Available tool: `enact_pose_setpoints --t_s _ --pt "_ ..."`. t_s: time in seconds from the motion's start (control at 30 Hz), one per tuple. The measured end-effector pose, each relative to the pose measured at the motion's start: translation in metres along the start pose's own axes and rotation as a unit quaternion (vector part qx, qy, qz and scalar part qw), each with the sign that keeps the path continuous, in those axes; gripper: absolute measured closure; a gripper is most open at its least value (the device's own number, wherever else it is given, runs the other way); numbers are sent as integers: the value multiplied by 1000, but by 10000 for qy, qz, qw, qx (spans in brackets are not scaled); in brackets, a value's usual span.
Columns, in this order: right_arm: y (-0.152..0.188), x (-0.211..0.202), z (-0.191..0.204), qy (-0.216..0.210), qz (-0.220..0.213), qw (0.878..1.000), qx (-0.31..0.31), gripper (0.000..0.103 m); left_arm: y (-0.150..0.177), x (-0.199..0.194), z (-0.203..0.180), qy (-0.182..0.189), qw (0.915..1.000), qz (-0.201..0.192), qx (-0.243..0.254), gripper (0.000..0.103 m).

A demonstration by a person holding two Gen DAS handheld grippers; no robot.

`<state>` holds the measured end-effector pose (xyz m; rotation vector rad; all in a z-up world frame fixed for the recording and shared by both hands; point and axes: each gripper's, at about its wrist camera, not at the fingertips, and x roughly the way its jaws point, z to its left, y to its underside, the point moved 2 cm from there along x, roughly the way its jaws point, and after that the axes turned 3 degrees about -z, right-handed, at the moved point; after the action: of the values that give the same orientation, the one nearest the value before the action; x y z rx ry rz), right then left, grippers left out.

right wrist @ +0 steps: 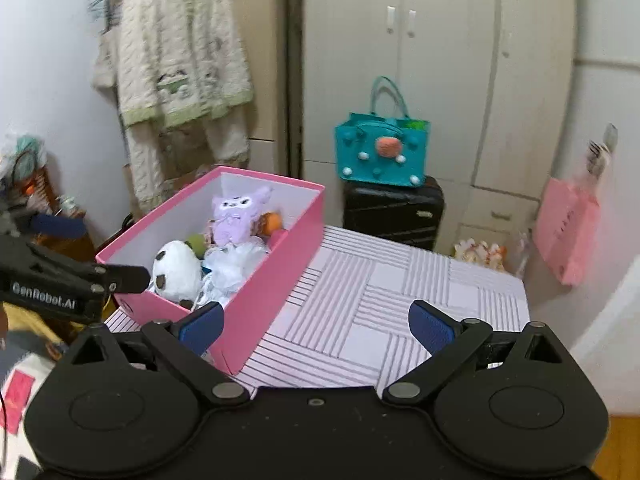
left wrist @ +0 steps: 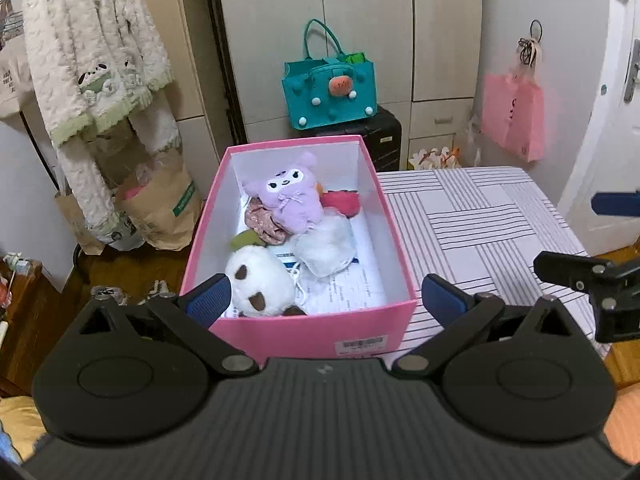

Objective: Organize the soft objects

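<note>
The open pink cardboard box [left wrist: 320,332] stands on the left part of the striped tablecloth [left wrist: 480,216]. In it lie the white round panda plush [left wrist: 256,280] near and the purple bunny plush [left wrist: 288,196] far. The left gripper [left wrist: 326,300] hangs wide open before the box's near wall; the right gripper [right wrist: 316,322], also spread and empty, is right of the box.

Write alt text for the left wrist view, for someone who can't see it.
An open pink box on a striped table holds a white plush, a purple plush and other soft items. The open left tongs hover at its near end, holding nothing; the right tongs show at the right edge.
</note>
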<state>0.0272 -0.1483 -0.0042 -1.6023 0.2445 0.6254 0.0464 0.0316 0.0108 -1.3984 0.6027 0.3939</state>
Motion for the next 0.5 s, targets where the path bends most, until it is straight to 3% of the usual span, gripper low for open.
enact_pose_setpoints --t_s 0.5 --pt "27 -26 -7 362 -75 9974 623 3 25 4 -9 157 9994 0 -304 0"
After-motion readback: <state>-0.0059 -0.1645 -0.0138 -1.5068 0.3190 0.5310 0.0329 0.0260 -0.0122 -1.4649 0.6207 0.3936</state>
